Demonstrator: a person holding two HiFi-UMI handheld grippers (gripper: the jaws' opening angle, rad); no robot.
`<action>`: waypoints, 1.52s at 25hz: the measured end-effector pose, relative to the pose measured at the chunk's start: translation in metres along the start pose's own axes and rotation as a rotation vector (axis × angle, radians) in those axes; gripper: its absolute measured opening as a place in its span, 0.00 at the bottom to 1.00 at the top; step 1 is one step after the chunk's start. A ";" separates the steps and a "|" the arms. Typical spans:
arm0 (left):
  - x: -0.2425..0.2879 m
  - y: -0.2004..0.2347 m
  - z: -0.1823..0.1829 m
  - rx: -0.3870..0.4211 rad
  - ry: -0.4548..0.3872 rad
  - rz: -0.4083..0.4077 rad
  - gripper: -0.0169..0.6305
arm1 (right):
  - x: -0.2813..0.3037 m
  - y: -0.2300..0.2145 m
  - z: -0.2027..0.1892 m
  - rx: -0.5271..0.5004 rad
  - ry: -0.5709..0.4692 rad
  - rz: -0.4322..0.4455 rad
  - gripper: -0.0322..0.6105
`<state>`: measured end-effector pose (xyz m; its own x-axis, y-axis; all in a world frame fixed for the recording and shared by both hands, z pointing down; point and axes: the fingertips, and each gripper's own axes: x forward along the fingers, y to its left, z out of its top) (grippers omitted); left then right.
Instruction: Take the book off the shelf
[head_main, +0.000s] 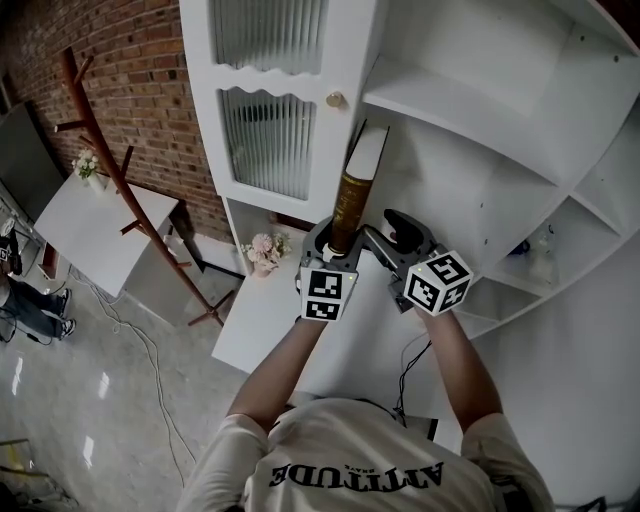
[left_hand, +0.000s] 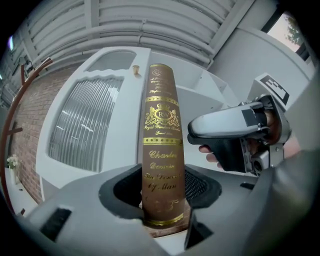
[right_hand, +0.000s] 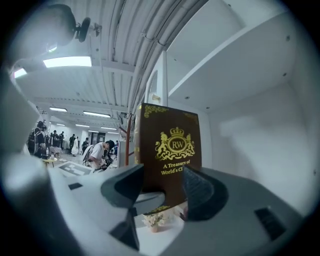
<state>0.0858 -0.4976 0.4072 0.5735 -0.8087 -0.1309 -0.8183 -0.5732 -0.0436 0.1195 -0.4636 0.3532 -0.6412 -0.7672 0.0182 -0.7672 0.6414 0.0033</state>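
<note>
Okay, hardback book (left_hand: 161, 145) clamped low.
My left gripper (left_hand: 162, 195) pinches its stiff, likely heavy spine; right gripper (right_hand: 165, 189) gapes empty.

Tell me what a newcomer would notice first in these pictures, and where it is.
The brown book with gold lettering stands out first. It is upright between the fingers of the left gripper, in front of the white shelf unit. Next comes the right gripper, fingers apart, just to the right of the book. The ribbed-glass cabinet door sits to the left.
</note>
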 end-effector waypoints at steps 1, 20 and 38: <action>-0.003 -0.002 0.001 -0.001 -0.004 -0.010 0.39 | -0.004 -0.002 0.001 0.000 -0.005 -0.012 0.43; -0.127 0.010 0.020 -0.028 -0.062 -0.162 0.39 | -0.081 0.034 -0.043 0.050 0.011 -0.208 0.22; -0.210 0.019 -0.016 -0.119 -0.015 -0.137 0.39 | -0.227 0.057 -0.086 0.040 0.059 -0.447 0.11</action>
<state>-0.0500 -0.3407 0.4499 0.6780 -0.7203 -0.1468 -0.7213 -0.6904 0.0556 0.2226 -0.2514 0.4352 -0.2461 -0.9658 0.0812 -0.9692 0.2457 -0.0148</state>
